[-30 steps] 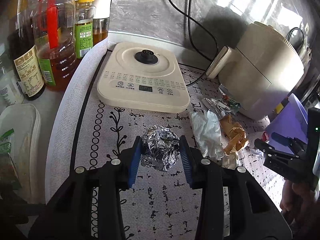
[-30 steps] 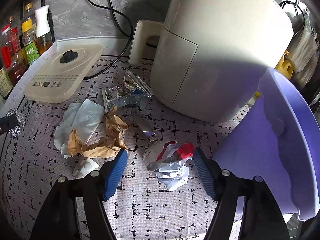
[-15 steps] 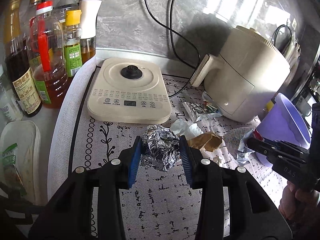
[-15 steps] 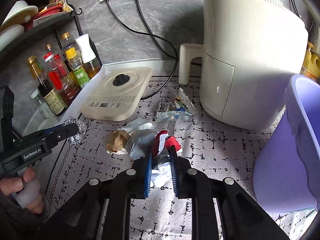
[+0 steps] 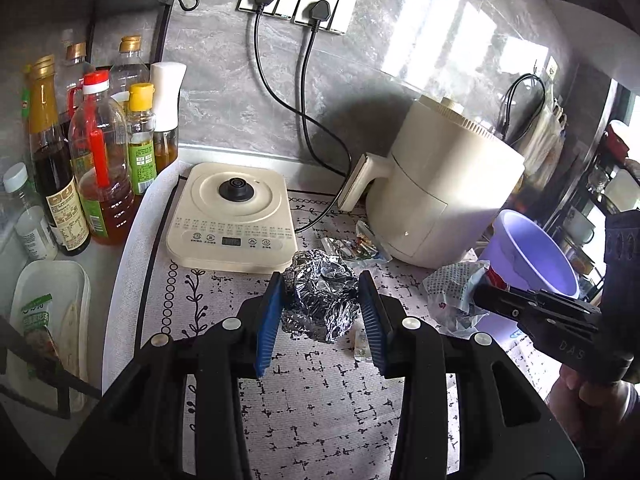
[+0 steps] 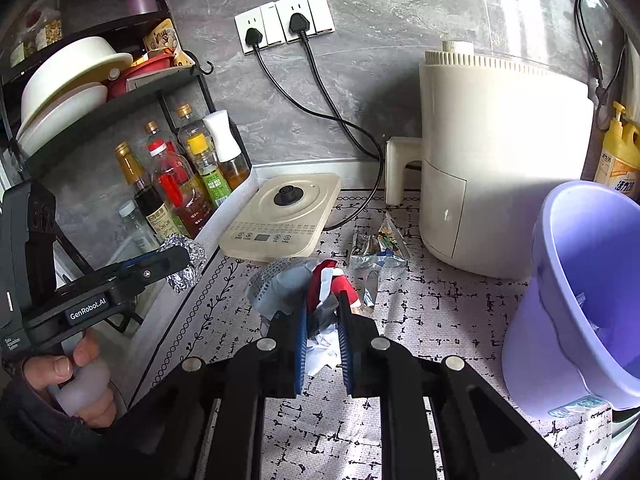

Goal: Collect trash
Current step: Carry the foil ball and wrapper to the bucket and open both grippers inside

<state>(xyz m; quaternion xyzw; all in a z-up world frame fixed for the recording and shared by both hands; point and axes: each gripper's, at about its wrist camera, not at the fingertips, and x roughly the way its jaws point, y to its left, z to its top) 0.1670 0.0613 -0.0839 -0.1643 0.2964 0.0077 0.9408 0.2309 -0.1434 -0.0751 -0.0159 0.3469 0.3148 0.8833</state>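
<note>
My left gripper (image 5: 320,312) is shut on a crumpled foil ball (image 5: 322,298) and holds it above the patterned mat; the ball also shows in the right wrist view (image 6: 187,262). My right gripper (image 6: 323,332) is shut on a bundle of wrappers (image 6: 298,284), grey, red and white, lifted off the mat; it also shows in the left wrist view (image 5: 456,292). A purple bin (image 6: 568,292) stands at the right, open side up, with some trash inside. A shiny snack wrapper (image 6: 378,246) lies on the mat by the air fryer.
A cream air fryer (image 6: 500,160) stands at the back right. A flat cream cooker base (image 6: 282,216) lies at the back, cords running to wall sockets. Several oil and sauce bottles (image 5: 100,168) stand at the left under a dish rack (image 6: 80,92). A small scrap (image 5: 362,344) lies on the mat.
Both grippers have risen and pulled back from the mat. The right gripper closed on the wrapper bundle and lifted it. The left keeps the foil ball.
</note>
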